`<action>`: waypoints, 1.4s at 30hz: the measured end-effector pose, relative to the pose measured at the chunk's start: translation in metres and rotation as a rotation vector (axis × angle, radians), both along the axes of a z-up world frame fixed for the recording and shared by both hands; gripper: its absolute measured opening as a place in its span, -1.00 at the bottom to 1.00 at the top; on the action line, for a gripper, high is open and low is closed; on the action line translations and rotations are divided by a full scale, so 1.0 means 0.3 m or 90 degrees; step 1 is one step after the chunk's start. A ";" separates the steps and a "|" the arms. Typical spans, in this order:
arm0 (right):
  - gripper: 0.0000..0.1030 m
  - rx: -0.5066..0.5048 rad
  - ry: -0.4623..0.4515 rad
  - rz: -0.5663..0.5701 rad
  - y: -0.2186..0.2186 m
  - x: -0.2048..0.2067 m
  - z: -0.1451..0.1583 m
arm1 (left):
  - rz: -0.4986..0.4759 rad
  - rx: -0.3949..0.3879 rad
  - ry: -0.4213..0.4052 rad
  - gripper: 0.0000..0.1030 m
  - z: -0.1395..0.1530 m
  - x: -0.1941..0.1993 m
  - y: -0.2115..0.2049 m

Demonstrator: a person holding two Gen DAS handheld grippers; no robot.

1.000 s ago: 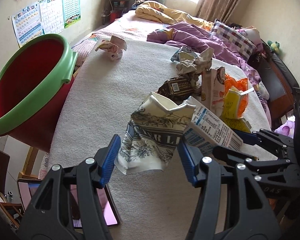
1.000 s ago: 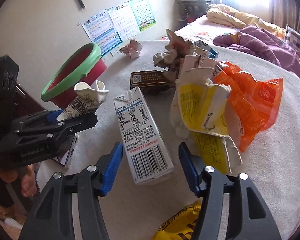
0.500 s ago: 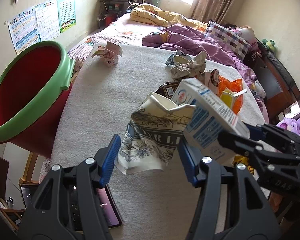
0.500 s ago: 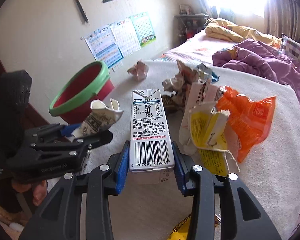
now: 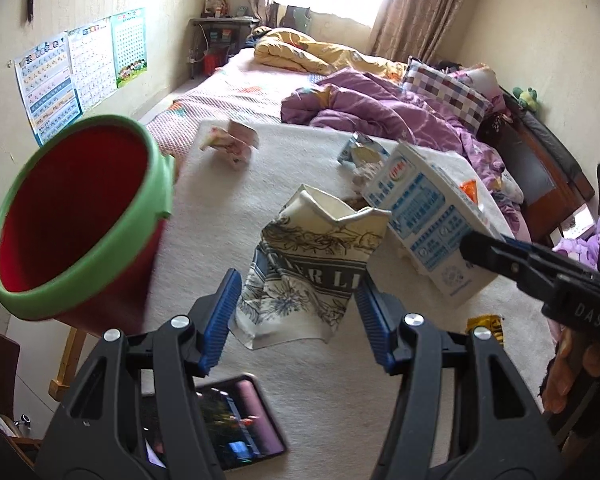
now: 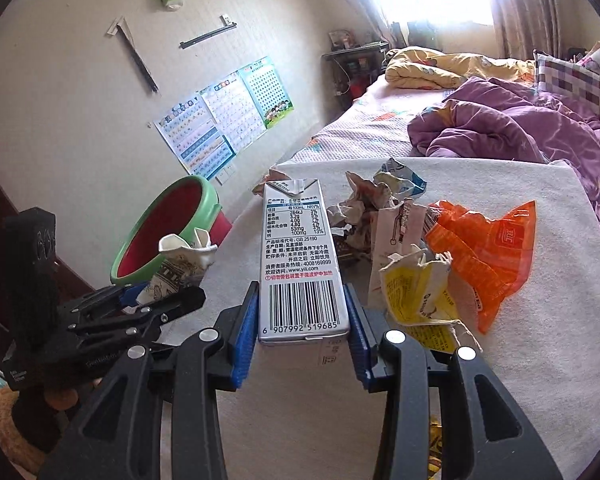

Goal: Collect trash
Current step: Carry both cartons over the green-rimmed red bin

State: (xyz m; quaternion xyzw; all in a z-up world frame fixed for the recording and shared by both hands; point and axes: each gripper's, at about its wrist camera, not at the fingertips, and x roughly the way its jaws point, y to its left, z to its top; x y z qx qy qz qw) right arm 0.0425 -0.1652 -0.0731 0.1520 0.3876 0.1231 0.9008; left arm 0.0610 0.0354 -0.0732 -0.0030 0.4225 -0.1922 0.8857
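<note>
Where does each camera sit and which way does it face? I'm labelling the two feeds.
Left wrist: on the left hand-held gripper, looking down its fingers at the crumpled patterned paper carton it grips, with the red green-rimmed bucket beside; the person's right hand shows.
Right wrist: on the right hand-held gripper, facing the white barcoded milk carton it grips.
Shared: both cartons, bucket, white blanket.

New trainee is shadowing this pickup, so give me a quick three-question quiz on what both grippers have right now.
1. True or false: the right gripper is shut on the milk carton.
2. What does the left gripper hold? A) crumpled patterned carton B) orange wrapper C) phone
3. What colour is the rim of the red bucket?

Key: 1 true; 2 A; 3 green.
</note>
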 end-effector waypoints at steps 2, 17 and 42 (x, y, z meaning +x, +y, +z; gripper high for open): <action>-0.24 -0.001 -0.007 0.000 0.025 0.011 0.016 | 0.013 -0.001 -0.016 0.08 0.031 0.028 0.055; -0.24 0.003 -0.027 -0.007 0.242 0.062 0.065 | 0.059 -0.001 -0.043 0.08 0.078 0.126 0.326; -0.24 -0.004 -0.036 0.002 0.533 0.163 0.086 | 0.042 -0.017 -0.041 0.08 0.061 0.218 0.513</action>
